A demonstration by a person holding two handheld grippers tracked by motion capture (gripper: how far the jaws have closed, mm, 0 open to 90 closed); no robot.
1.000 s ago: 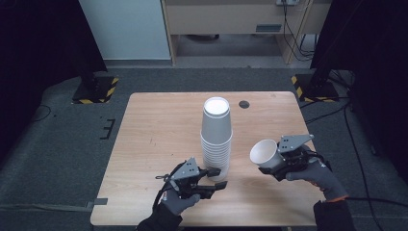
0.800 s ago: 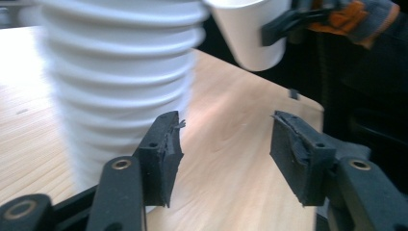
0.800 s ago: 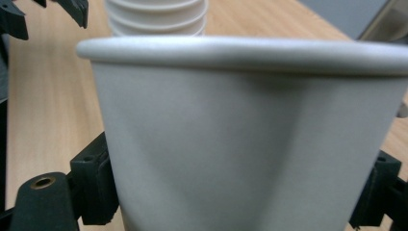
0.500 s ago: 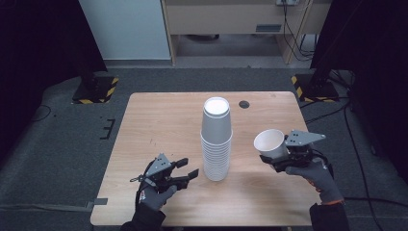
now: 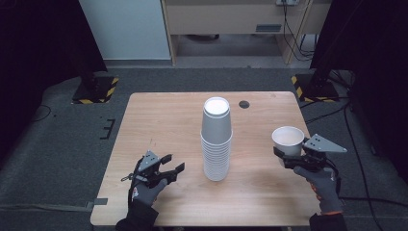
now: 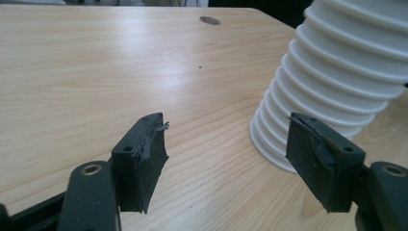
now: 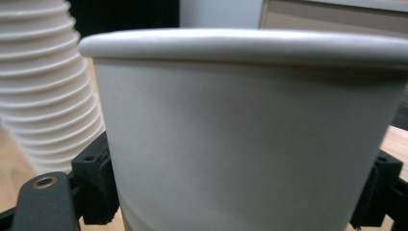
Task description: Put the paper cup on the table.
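A tall stack of white paper cups [image 5: 216,142] stands upside down at the middle of the wooden table [image 5: 159,118]; its ribbed side [image 6: 337,82] rises at the right of the left gripper view. My left gripper [image 5: 174,164] is low over the table, left of the stack and apart from it. Its jaws have just been opening and stand wide with only bare wood between the pads [image 6: 144,154]. My right gripper [image 5: 284,156] is shut on a single white cup [image 5: 287,139], held mouth up to the right of the stack. That cup [image 7: 250,130] sits between its jaws.
A small dark round hole [image 5: 244,104] lies in the table top behind the stack. Yellow-and-black striped stand feet [image 5: 94,91] rest on the dark floor at both far corners. A white panel and a wooden cabinet stand beyond the table.
My left gripper has pulled back to the left from the base of the stack and its jaws have spread. My right gripper has carried the single cup to the right and turned it upright.
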